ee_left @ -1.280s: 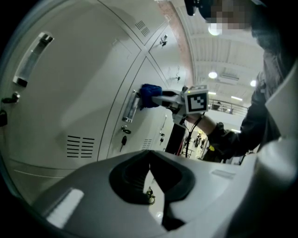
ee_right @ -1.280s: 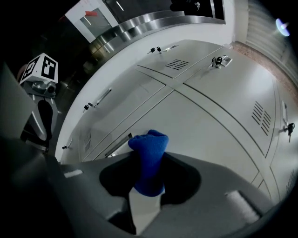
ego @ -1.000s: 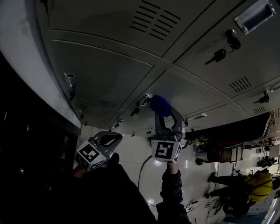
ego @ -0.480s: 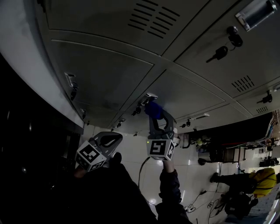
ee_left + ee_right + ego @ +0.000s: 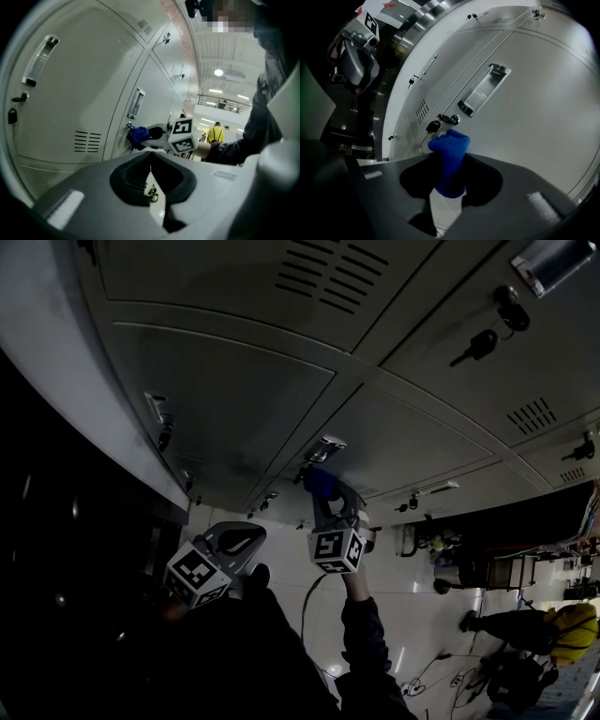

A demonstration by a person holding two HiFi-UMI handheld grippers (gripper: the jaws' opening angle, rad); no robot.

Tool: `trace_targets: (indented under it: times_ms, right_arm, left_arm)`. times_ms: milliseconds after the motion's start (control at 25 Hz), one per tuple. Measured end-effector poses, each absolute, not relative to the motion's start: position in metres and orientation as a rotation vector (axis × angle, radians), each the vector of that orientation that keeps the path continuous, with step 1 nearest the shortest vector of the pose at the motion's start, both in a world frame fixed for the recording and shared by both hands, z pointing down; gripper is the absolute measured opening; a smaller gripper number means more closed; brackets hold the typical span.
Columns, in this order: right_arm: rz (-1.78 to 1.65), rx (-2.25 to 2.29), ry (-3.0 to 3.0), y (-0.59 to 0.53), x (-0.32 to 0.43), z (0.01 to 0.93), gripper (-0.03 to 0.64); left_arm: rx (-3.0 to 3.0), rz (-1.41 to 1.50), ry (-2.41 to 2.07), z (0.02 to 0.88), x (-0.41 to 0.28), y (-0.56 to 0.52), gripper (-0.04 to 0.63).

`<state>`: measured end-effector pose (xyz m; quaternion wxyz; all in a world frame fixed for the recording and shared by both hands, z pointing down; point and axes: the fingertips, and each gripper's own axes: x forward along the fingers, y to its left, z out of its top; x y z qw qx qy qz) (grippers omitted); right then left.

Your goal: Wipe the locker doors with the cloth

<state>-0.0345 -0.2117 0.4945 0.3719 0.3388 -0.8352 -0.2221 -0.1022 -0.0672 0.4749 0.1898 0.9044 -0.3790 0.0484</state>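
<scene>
A: Status on the wipe?

B: Mid-task, I'd say. The right gripper [image 5: 449, 177] is clamped on the blue cloth [image 5: 450, 147]. A wad sticks out past the jaw tips and the rest is bunched between the jaws.

A: Is the cloth on the door?

B: The wad is straight ahead of the jaws, at the locker door [image 5: 534, 122], right beside the key [image 5: 433, 125] hanging in the lock. The left gripper view suggests it's against the metal there, but I can't confirm contact.

A: What's done and what's left?

B: Can't tell. There are no streaks, wet marks or dirt lines on any panel, so nothing separates wiped from unwiped. Several doors are in frame and the cloth sits at one small spot. My read is that most of the surface still needs passes, including around the handle recess [image 5: 483, 91] up and ahead of the jaws.

A: Left side?

B: The left gripper [image 5: 151, 154] has its jaw tips together with nothing between them. It's off to the side, well clear of the doors, so I'd call it idle.

A: Anything in the lockers?

B: Every door in view is closed, so the contents aren't visible.
</scene>
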Motion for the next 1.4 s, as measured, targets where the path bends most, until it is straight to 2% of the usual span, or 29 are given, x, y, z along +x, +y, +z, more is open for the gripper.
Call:
trace_targets:
  times_ms: [360,760,960,1400]
  right_arm:
    - [-0.504,0.795,-2.112,-0.212,-0.036,0.568,0.126]
    - [-0.487,0.77,-2.131,-0.201,-0.039,0.566,0.124]
    - [-0.553,0.788,-2.182,-0.18,-0.035,0.504,0.124]
    - [-0.85,1.034,-2.165,-0.177,0.002,0.285,0.124]
  left_arm:
    - [2.524,0.162,-1.095,0.477,-0.107,-0.062,-0.02]
    - [2.539,0.21,-1.076,0.477,-0.093,-0.058,-0.02]
    - [2.561,0.204,-1.066,0.466,-0.086,-0.061,-0.02]
    - [2.62,0.186,-1.009,0.452,-0.062,-0.077,-0.02]
